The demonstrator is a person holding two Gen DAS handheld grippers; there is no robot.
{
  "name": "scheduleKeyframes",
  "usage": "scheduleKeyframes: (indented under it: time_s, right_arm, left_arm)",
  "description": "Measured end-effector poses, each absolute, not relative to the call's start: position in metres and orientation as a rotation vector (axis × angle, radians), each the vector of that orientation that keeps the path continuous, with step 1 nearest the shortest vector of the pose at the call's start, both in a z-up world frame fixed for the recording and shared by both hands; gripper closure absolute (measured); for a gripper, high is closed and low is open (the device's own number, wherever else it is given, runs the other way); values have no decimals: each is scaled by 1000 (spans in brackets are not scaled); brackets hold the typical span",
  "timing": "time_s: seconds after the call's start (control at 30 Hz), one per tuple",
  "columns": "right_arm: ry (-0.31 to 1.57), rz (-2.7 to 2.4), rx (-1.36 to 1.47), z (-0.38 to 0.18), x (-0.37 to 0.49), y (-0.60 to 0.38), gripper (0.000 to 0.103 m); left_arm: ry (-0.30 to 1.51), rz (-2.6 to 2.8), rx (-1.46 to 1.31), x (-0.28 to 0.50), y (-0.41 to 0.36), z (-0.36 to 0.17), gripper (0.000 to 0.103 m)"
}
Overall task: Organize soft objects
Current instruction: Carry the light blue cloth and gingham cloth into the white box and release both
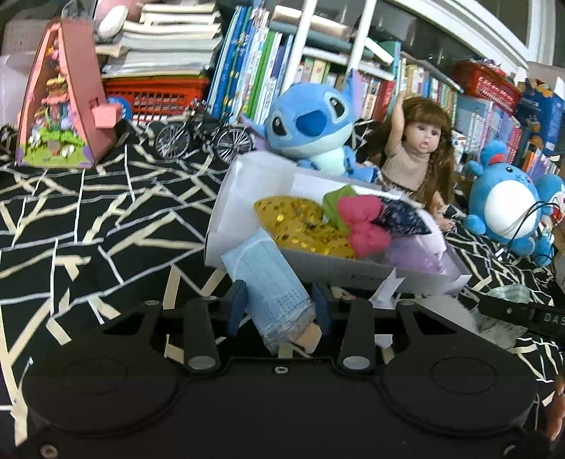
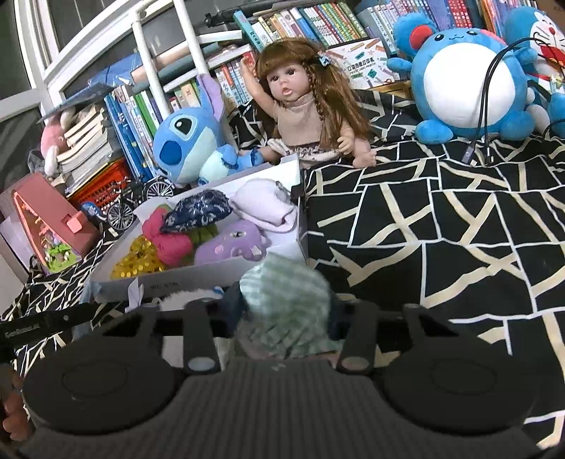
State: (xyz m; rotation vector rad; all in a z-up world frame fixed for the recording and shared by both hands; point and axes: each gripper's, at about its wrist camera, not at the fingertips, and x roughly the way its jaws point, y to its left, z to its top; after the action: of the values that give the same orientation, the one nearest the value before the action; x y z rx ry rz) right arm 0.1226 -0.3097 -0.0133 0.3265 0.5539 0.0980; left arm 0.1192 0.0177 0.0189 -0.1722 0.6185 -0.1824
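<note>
The left claw [image 1: 279, 307] sits at the lower middle of the left wrist view, clenched on a rolled pale blue face mask [image 1: 270, 282] whose upper end leans against the near left corner of the white box [image 1: 226, 212]. That box lies on the black cloth with pale lines [image 1: 88, 219], tilted across the centre of the frame, and it already carries a gold sequinned piece [image 1: 300, 226], a pink knotted cloth [image 1: 363, 226], a green scrap [image 1: 335, 199] and a dark blue patterned pouch [image 1: 399, 215]; its near wall runs just above the claw. To the left of the box the cloth lies bare right out to the frame edge, up to the pink triangular playhouse [image 1: 63, 99] and the small model bicycle [image 1: 201, 136] at upper left. In the right wrist view the right claw [image 2: 287, 314] at lower middle grips a green checked cloth [image 2: 286, 300], bunched between the fingers and hiding the pads; it hangs just off the box's near right corner. A purple plush [image 2: 233, 243] and a lilac folded cloth [image 2: 265, 208] fill the box's right end. The right half of this frame is open cloth. Along the top edge sit a blue Stitch plush [image 2: 187, 144], a long-haired doll [image 2: 300, 106] and a round blue plush [image 2: 466, 81] before shelves of books [image 2: 317, 24].
</note>
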Motion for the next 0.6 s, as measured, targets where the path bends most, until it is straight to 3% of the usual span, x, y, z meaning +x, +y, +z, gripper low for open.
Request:
scheduleKeyframes:
  time_s: [0.1,0.23,0.6]
  right_arm:
    - [546,104,317,-9,120,-309,64]
    - [507,108,303,2,115,-307,69]
    - [437,124,305,28,107,-305,70]
  left_arm:
    - [599,-198,-167,117,17,28,78]
    - [581,-221,-158,115,15,38,80]
    - [539,-259,-129,107,12,53,84]
